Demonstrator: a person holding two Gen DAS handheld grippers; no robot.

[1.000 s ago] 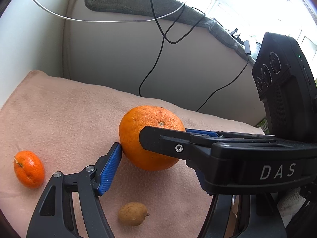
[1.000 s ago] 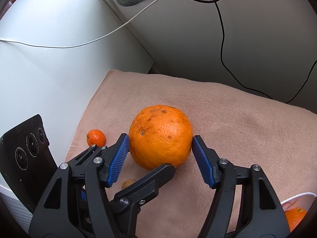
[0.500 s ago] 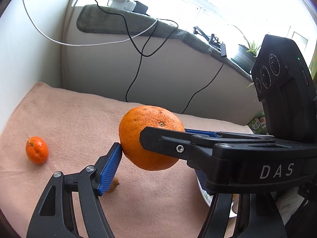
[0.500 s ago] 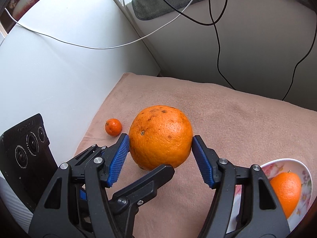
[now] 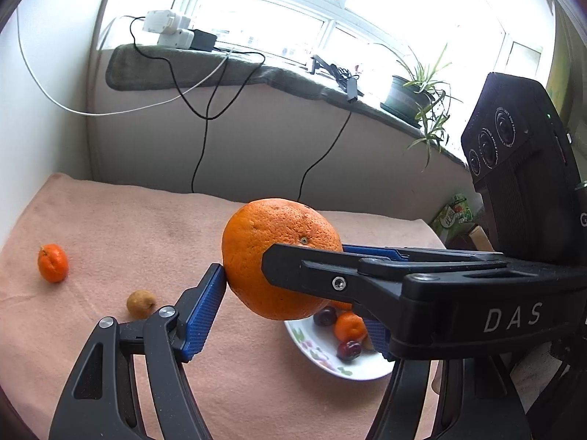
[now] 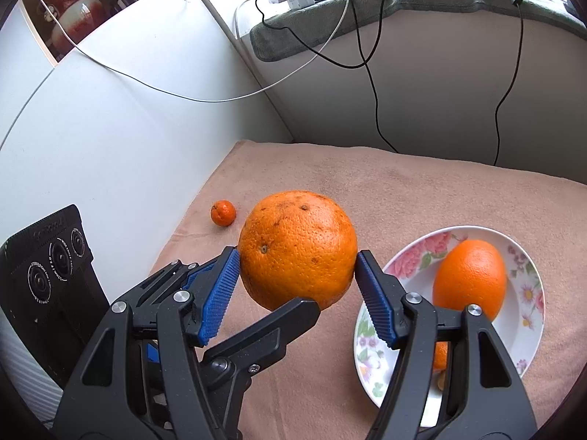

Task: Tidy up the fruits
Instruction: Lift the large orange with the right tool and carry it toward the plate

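Both grippers clamp one big orange [image 5: 271, 253] and hold it in the air above the pink blanket. My left gripper [image 5: 290, 293] is shut on it; its right finger is hidden behind the right gripper's black arm. My right gripper [image 6: 297, 275] is shut on the same big orange [image 6: 297, 249], blue pads on both sides. A flowered white bowl [image 6: 528, 293] lies to the lower right with a second orange [image 6: 469, 278] in it. In the left wrist view the bowl [image 5: 330, 363] holds a small mandarin [image 5: 348, 326] and dark cherries [image 5: 348, 350].
A small mandarin [image 5: 53, 262] and a brownish small fruit [image 5: 139, 302] lie on the blanket [image 5: 110, 234] at the left. The mandarin also shows in the right wrist view [image 6: 222, 212]. A white wall stands on the left, a grey ledge with cables and chargers behind.
Both grippers have lifted the big orange off the blanket and carried it up and toward the bowl, which has come into view. The grip has not changed.
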